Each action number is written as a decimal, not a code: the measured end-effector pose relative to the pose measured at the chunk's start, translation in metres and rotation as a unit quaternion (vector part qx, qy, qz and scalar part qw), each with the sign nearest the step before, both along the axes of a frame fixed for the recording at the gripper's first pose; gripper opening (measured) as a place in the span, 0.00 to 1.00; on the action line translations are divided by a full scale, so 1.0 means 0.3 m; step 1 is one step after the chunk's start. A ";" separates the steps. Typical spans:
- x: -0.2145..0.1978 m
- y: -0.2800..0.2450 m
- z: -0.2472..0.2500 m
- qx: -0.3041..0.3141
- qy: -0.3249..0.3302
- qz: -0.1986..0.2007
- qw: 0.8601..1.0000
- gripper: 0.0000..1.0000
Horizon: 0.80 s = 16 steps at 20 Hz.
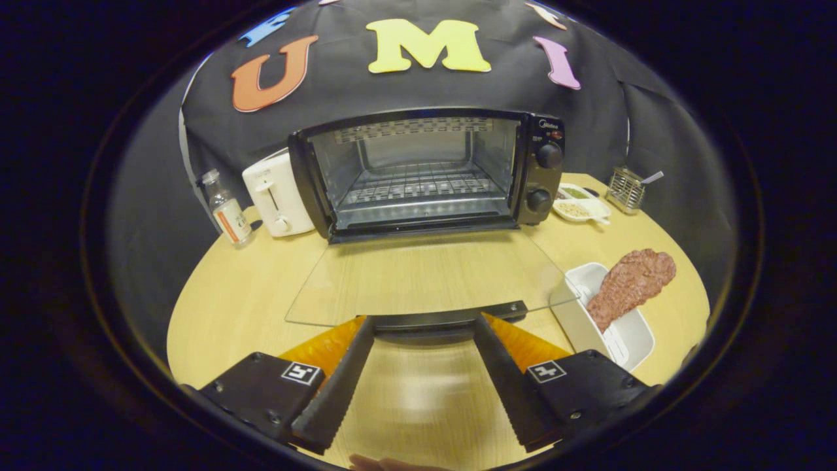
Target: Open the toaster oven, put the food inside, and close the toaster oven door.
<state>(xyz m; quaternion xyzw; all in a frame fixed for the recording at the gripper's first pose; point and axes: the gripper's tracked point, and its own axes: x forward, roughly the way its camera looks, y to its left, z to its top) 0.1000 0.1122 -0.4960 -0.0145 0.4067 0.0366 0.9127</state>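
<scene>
In the gripper view the black toaster oven with two round knobs [425, 171] stands at the back of the round pale wooden desk [222, 301], its mouth facing the jaws; its clear glass door [418, 278] is already swung fully down and lies flat out over the desk toward the gripper, with the dark bar handle [451, 318] at the door's near edge; the wire rack inside the oven is bare; so by my reading the opening is done, while loading the food and shutting the door are both left. The gripper [424, 322] has its jaws spread wide and holding nothing, their tips just at the handle, one on each side of its middle. The food, a flat reddish-brown slab of raw-looking meat [631, 281], lies to the right of the oven door, propped across the far rim of a white rectangular plastic tray [575, 307]; its long axis runs on a slant, the broad end pointing away and to the right of the oven, the narrow end dipping into the tray toward the jaws. Left of the oven stand a white pop-up toaster [278, 193] and a small clear bottle with an orange label [225, 209]; right of it sit a white divided dish [582, 203] and a wire mesh holder [624, 190].
</scene>
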 end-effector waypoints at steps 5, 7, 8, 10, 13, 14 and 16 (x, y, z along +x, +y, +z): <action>0.006 -0.001 0.004 0.014 -0.005 0.003 1.000 0.99; 0.004 -0.003 0.003 0.014 -0.001 0.009 1.000 0.99; 0.002 -0.003 0.004 0.017 0.000 0.011 1.000 0.99; 0.002 -0.004 0.007 0.024 0.007 0.018 1.000 0.99; 0.007 -0.031 0.021 0.034 0.014 0.018 0.999 0.99; 0.005 -0.044 0.027 0.037 0.016 0.017 0.999 0.99; -0.001 -0.060 0.048 0.047 0.021 0.022 0.998 0.99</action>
